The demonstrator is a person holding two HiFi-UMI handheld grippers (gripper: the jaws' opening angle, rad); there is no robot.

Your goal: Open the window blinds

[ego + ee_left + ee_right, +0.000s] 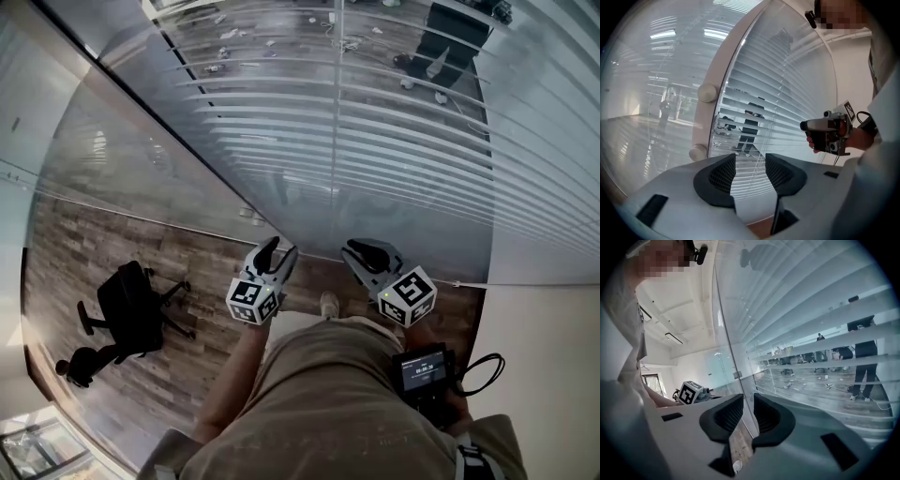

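Blinds ahead; left gripper, right gripper both released, empty; chair only in head view

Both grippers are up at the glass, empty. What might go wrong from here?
The blinds seem to lie behind the glass wall, so reaching for slats may bump the open right gripper on it. The round knob sits left of the open left gripper; a sideways grab might slip.

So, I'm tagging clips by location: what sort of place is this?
Probably an office: glass partition walls, horizontal slatted blinds, and a black swivel chair on wood-look floor.
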